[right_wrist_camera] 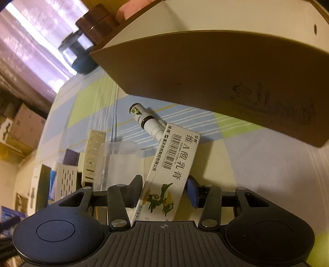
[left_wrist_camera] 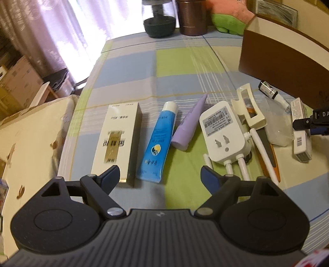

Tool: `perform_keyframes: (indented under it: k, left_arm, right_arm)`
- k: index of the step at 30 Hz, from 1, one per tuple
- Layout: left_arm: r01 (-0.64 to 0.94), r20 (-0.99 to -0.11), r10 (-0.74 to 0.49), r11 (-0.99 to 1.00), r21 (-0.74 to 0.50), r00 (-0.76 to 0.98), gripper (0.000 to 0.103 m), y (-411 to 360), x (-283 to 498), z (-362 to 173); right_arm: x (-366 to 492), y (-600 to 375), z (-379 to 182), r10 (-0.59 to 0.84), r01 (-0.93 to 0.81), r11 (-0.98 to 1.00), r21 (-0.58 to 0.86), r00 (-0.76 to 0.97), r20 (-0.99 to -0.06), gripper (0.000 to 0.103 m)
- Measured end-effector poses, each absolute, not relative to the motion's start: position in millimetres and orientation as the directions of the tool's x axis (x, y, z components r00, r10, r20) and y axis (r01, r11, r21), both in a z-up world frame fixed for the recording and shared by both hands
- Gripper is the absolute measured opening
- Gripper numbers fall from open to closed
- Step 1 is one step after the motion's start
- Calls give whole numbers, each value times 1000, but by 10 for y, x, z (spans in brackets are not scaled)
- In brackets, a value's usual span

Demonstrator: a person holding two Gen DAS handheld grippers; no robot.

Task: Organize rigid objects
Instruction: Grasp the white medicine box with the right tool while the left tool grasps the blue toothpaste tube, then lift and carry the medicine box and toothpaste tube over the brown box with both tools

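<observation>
My left gripper [left_wrist_camera: 160,176] is open and empty, low over the checked tablecloth, just short of a cream box [left_wrist_camera: 119,139], a blue tube [left_wrist_camera: 158,141] and a lilac tube [left_wrist_camera: 190,123]. A white plug adapter [left_wrist_camera: 224,131], a cream hair clip [left_wrist_camera: 249,106], a white pen [left_wrist_camera: 264,152] and a small dropper bottle [left_wrist_camera: 271,91] lie to the right. My right gripper [right_wrist_camera: 164,190] has its jaws around a white ointment box [right_wrist_camera: 171,170]; it also shows in the left wrist view [left_wrist_camera: 301,131]. The dropper bottle [right_wrist_camera: 146,121] lies just beyond.
A brown cardboard box [left_wrist_camera: 283,61] stands at the right, close over my right gripper in the right wrist view [right_wrist_camera: 226,82]. A glass jar [left_wrist_camera: 159,18], a brown canister [left_wrist_camera: 192,17] and a green-pink cloth [left_wrist_camera: 228,18] stand at the far edge. A clear plastic bag [right_wrist_camera: 121,160] lies left.
</observation>
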State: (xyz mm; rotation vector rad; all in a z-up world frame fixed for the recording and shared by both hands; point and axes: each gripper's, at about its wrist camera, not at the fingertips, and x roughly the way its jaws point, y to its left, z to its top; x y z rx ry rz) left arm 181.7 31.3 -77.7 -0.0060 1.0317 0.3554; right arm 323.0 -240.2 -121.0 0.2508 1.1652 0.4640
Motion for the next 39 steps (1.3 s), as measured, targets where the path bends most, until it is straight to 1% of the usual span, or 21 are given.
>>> perform_keyframes:
  k: [6, 8, 9, 11, 12, 14, 16, 18, 21, 24, 26, 28, 32, 39]
  left_arm:
    - [-163, -842, 260, 965, 207, 473, 81, 393, 1986, -922]
    - [-120, -848, 246, 969, 215, 469, 72, 419, 2055, -988]
    - [-98, -851, 242, 970, 222, 466, 71, 427, 2084, -1025]
    - [-55, -854, 241, 968, 243, 461, 63, 440, 2134, -1104]
    - [-32, -855, 238, 967, 252, 461, 61, 443, 2161, -1138]
    - [7, -855, 237, 963, 271, 461, 52, 459, 2221, -1198]
    - [37, -860, 227, 961, 274, 458, 46, 495, 2288, -1248]
    - [48, -867, 216, 963, 265, 449, 43, 543, 2360, -1285]
    - [47, -885, 193, 971, 234, 423, 26, 621, 2452, -1326]
    - [17, -890, 169, 981, 194, 425, 20, 685, 2465, -1294]
    - [-11, -889, 151, 987, 162, 432, 11, 725, 2442, -1246]
    - [-39, -891, 134, 991, 130, 434, 7, 771, 2410, -1193]
    - [-112, -912, 14, 993, -36, 411, 4, 904, 2296, -1125]
    - [-123, -920, 49, 992, 1, 388, 6, 887, 2331, -1248]
  right_arm:
    - [3093, -2278, -1098, 370, -313, 911, 270, 329, -869, 36]
    - [3029, -2278, -1089, 346, -324, 916, 237, 337, -875, 35]
    - [2996, -2288, -1091, 338, -321, 919, 230, 340, -877, 35]
    - [2939, -2309, -1108, 321, -306, 927, 219, 341, -883, 35]
    - [2907, -2321, -1116, 313, -297, 931, 214, 341, -886, 35]
    - [2840, -2341, -1117, 299, -285, 937, 203, 349, -888, 35]
    - [2798, -2351, -1113, 282, -277, 942, 188, 357, -890, 35]
    - [2770, -2338, -1110, 269, -264, 948, 178, 364, -892, 35]
    - [2768, -2351, -1104, 255, -239, 955, 174, 369, -894, 35]
    - [2759, -2374, -1102, 248, -223, 959, 174, 371, -895, 35]
    - [2754, -2377, -1101, 246, -218, 960, 173, 372, -895, 35]
    - [2751, -2366, -1104, 243, -216, 961, 171, 372, -896, 35]
    - [2757, -2342, -1116, 241, -224, 960, 166, 371, -897, 35]
    - [2785, -2325, -1163, 233, -239, 959, 152, 358, -904, 35]
